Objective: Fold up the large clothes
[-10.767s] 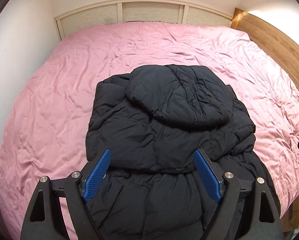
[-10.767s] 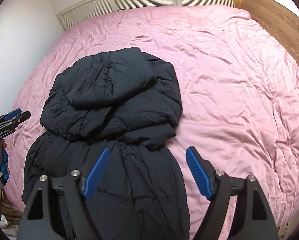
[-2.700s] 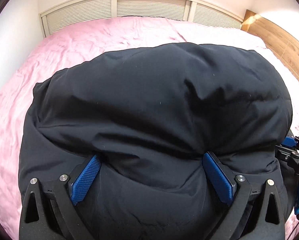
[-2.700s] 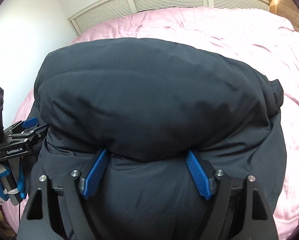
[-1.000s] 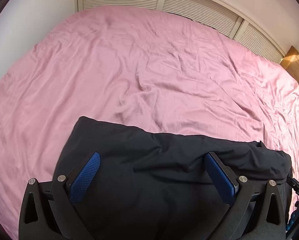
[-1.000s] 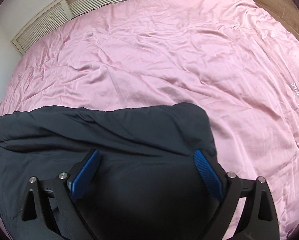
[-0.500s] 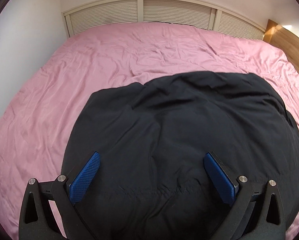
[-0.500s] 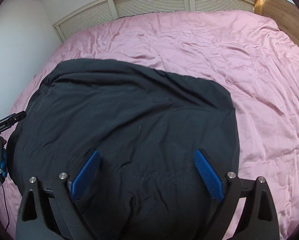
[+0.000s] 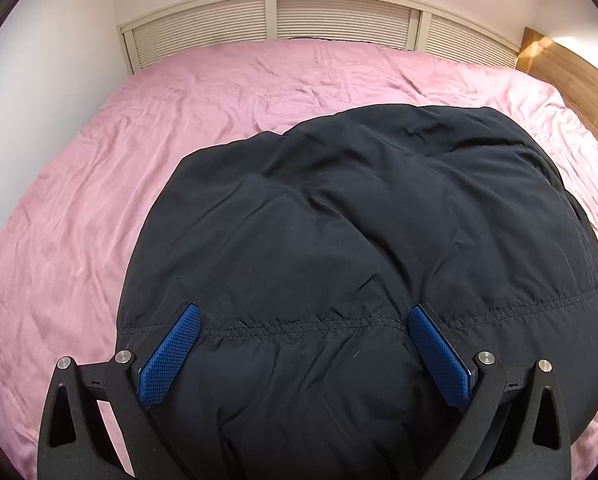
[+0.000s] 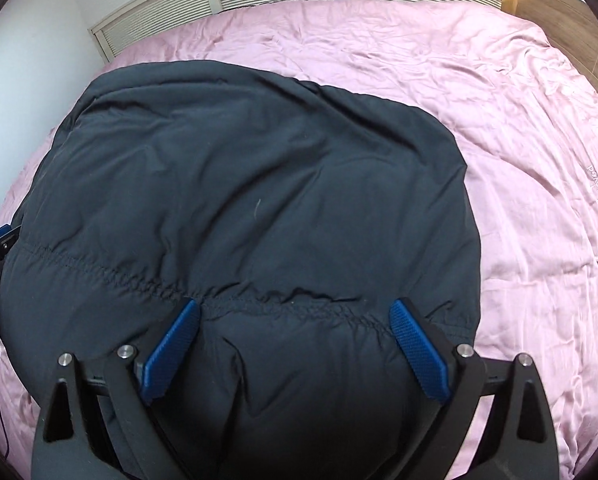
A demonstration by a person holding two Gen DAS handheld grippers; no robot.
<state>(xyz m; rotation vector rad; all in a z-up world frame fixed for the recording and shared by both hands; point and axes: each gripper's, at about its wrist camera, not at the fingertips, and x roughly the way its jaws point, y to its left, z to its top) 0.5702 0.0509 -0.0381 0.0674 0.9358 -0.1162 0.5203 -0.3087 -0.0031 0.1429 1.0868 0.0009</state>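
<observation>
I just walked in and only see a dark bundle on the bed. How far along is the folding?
Mostly done, it seems. The black coat lies on the pink bedsheet as one compact bundle, with no sleeves or hood showing. In hand: nothing; the left gripper and right gripper are both open above it. Left: perhaps pressing the puffy top flatter, or moving it off the bed.

You get bright, even light, a sunlit glare on the wooden headboard [image 9: 571, 68], sharp focus, and heavy fisheye bending with dark corners.
</observation>
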